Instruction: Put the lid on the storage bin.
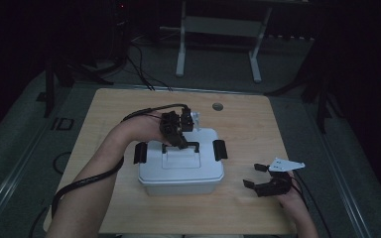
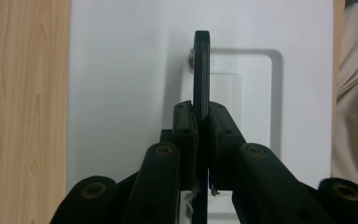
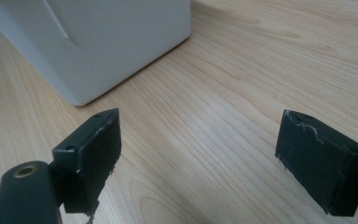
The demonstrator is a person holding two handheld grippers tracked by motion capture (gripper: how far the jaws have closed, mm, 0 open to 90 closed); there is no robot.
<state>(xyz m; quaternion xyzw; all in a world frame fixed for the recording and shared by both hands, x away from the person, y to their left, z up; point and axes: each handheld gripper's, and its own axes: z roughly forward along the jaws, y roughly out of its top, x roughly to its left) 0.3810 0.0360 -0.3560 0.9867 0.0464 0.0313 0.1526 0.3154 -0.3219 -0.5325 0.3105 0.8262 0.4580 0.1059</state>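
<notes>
A white plastic box (image 1: pixel 181 173) with a white lid (image 2: pixel 121 93) stands in the middle of the wooden table (image 1: pixel 238 124). Black side clasps (image 1: pixel 220 148) stick out at its two ends. A black carry handle (image 2: pixel 202 65) stands up on edge from the lid. My left gripper (image 1: pixel 181 141) (image 2: pixel 202 122) reaches down from above and is shut on this handle, a pad pressing on each side. My right gripper (image 1: pixel 254 175) (image 3: pixel 200 154) rests low over the table to the right of the box, jaws wide apart with only bare wood between them. The box's corner (image 3: pixel 98 42) lies just ahead of it.
A small round grommet (image 1: pixel 218 106) sits near the table's far edge. Black cables trail from both grippers, one looping off the left side (image 1: pixel 79 183). A white metal frame (image 1: pixel 218 34) stands on the floor beyond the table. A pale sleeve (image 2: pixel 356 93) shows beside the box.
</notes>
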